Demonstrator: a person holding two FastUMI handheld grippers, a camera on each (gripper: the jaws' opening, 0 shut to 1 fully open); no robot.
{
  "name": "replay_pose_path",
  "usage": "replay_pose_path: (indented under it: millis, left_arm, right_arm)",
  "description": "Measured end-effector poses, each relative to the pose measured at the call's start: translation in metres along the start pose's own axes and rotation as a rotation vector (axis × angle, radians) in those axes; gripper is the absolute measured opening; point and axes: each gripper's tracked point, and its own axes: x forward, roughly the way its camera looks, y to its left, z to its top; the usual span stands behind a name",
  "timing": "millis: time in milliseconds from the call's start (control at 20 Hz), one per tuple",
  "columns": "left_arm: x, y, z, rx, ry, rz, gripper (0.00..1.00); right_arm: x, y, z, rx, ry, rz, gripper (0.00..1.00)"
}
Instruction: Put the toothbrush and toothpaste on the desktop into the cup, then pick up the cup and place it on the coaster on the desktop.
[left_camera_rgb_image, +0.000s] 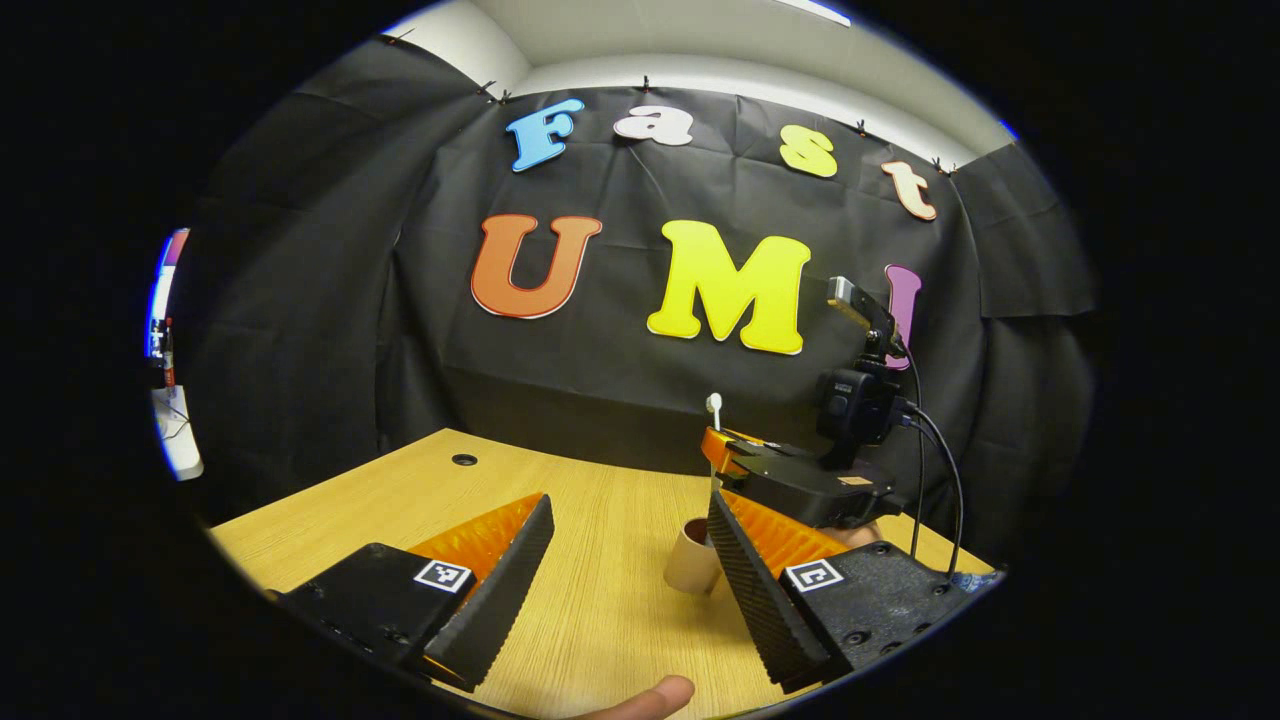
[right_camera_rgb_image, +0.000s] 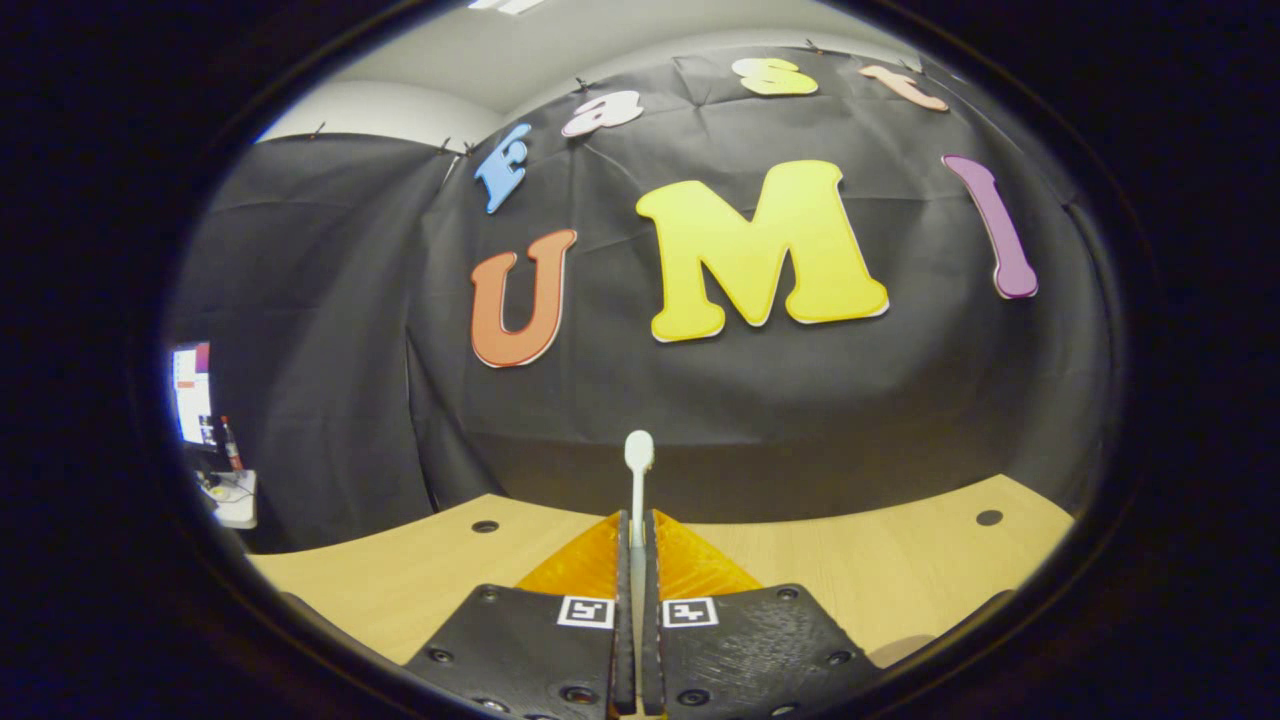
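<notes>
Left hand-held gripper (left_camera_rgb_image: 630, 560) hangs over the counter (left_camera_rgb_image: 400, 500) with its two fingers spread wide and nothing between them. Right hand-held gripper (right_camera_rgb_image: 637, 560) has its fingers closed tight on the toothbrush (right_camera_rgb_image: 638, 470), whose white head stands straight up past the fingertips in the right gripper view.

That counter is light wood grain with small dark round holes near its back edge, and black cloth walls the booth behind and to the sides, with a pale ceiling above. Off at the far left edge of both views a lit screen sits past the cloth.

From the left gripper view you get the tan cup (left_camera_rgb_image: 692, 562) standing upright on the counter, partly hidden behind the left gripper's right finger, and beyond it the right gripper seen from the side, with its camera and black cables, raised above the cup with the toothbrush head poking upward. A fingertip (left_camera_rgb_image: 650, 695) shows at the bottom edge there.
</notes>
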Motion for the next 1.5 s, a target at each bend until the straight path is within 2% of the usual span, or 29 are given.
replay_pose_path:
  millis: [450,500,550,600,800,850,1200,1350,1500]
  left_arm:
    - [0.001,0.000,-0.003,-0.009,0.013,-0.005,0.98]
    - [0.001,0.000,-0.004,-0.009,0.014,-0.005,0.98]
    - [0.002,0.000,-0.004,-0.009,0.016,-0.008,0.98]
    - [0.002,-0.001,-0.005,-0.006,0.019,-0.007,0.98]
    - [0.004,-0.004,-0.007,0.003,0.021,-0.008,0.98]
    - [0.005,-0.004,-0.008,0.006,0.024,-0.003,0.98]
    - [0.014,-0.017,-0.026,0.045,0.071,0.005,0.98]
    - [0.022,-0.027,-0.039,0.048,0.109,0.005,0.98]
    - [0.027,-0.051,-0.061,0.022,0.184,-0.039,0.97]
  right_arm:
    - [-0.005,0.000,-0.002,0.007,0.016,0.008,0.03]
    - [-0.007,0.003,-0.002,0.006,0.016,0.019,0.10]
    - [-0.010,0.002,0.000,0.003,0.012,0.020,0.21]
    - [-0.013,0.003,0.002,0.002,0.007,0.028,0.26]
    - [-0.028,-0.002,0.013,-0.043,-0.012,0.018,0.96]
    - [-0.031,-0.004,0.016,-0.060,-0.019,0.009,0.94]
    - [-0.090,-0.036,0.039,-0.112,-0.041,-0.037,0.96]
    - [-0.130,-0.066,0.054,-0.106,-0.062,-0.071,0.96]
    - [-0.173,-0.098,0.062,-0.112,-0.078,-0.100,0.96]
